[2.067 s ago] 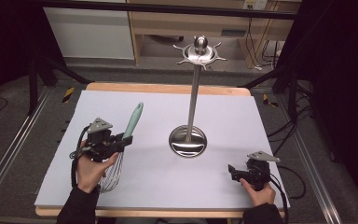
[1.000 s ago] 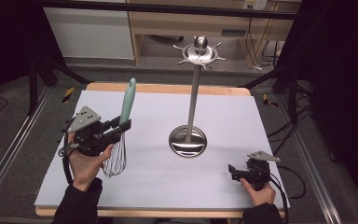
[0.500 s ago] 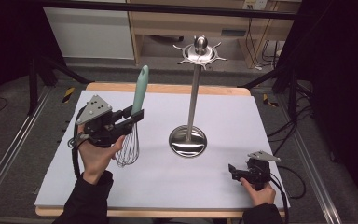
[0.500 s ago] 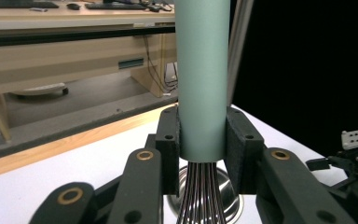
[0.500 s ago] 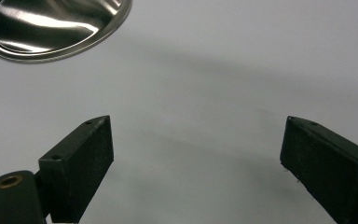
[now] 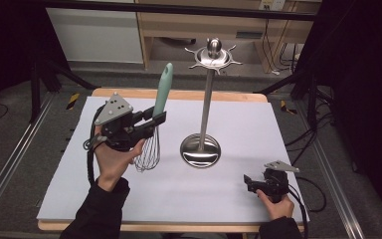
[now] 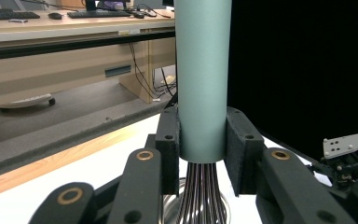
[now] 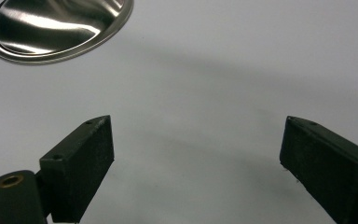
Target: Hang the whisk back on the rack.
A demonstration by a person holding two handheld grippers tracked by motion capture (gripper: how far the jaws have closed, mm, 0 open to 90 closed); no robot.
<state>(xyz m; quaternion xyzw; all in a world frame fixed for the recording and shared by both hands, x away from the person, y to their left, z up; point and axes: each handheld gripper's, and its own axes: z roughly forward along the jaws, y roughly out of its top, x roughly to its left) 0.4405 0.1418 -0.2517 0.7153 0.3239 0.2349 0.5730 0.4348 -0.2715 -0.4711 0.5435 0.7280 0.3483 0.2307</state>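
Note:
A whisk with a pale green handle (image 6: 162,90) and a wire head (image 6: 147,152) stands upright above the white table, left of centre. My left gripper (image 6: 154,121) is shut on the lower end of the handle (image 7: 201,88), just above the wires (image 7: 204,193). To its right a steel utensil stand rises from a round base (image 6: 200,150) to a spiked top ring (image 6: 213,56). At the front right my right gripper (image 6: 248,182) rests low on the table, open, with nothing between its pads (image 8: 81,165). Its view catches the stand's base (image 8: 56,25) ahead.
A white sheet (image 6: 238,124) covers the wooden table (image 6: 179,94). Dark floor, metal rails and cables surround it, and a wooden bench (image 6: 179,30) stands behind. The right gripper (image 7: 349,156) shows far off in the left gripper view.
My left gripper has lifted the whisk from the table, swung it upright and carried it right toward the stand. The right gripper has stayed put.

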